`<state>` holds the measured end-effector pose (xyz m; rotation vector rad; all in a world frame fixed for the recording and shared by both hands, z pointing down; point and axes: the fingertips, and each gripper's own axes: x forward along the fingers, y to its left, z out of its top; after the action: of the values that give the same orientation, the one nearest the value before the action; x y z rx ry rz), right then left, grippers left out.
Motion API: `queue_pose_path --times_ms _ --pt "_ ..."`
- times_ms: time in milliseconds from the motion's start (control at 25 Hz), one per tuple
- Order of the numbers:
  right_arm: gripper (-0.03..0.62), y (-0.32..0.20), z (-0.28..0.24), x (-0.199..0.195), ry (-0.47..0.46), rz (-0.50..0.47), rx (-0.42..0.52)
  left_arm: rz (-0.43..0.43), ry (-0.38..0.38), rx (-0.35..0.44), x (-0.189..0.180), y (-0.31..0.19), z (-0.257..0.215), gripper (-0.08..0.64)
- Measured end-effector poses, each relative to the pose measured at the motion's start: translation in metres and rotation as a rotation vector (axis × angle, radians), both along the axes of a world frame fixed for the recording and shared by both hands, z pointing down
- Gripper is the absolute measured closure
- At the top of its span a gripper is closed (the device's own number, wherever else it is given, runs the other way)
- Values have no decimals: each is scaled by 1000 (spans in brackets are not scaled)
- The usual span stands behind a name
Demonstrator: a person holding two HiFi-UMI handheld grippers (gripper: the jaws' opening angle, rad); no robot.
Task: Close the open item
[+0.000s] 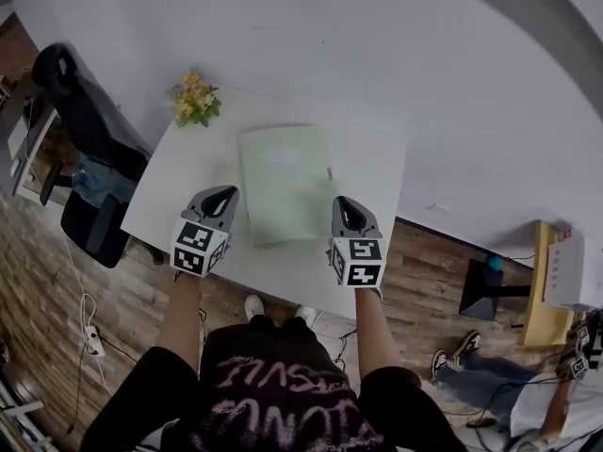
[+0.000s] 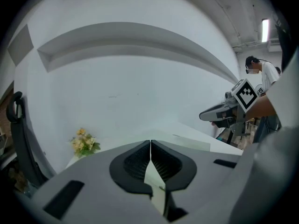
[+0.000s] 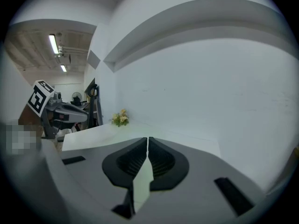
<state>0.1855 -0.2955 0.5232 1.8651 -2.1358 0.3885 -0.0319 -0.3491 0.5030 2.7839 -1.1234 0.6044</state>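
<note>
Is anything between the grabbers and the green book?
Nothing visible. The flat pale green book lies on the white table between the left gripper and right gripper; the yellow flowers sit at a far corner.

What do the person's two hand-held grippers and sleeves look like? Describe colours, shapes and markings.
Both the left hand-held gripper and the right hand-held gripper have grey tapered shells with black ribbed pads. Each carries a white cube with black square markers. No cables show. The person wears a black short-sleeved top with pink lettering.
</note>
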Motion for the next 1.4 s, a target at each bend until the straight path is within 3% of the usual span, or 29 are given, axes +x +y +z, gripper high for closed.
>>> queue_pose_path --times_ms 440,760,1400 --pt "566 -26 -34 -76 3 -128 62 -200 66 81 -92 5 -42 546" --pt "568 -39 -62 -106 29 -182 114 -325 99 142 -146 3 -75 546" --pt "568 -43 -96 -111 53 -192 174 -331 115 231 -156 5 -122 546"
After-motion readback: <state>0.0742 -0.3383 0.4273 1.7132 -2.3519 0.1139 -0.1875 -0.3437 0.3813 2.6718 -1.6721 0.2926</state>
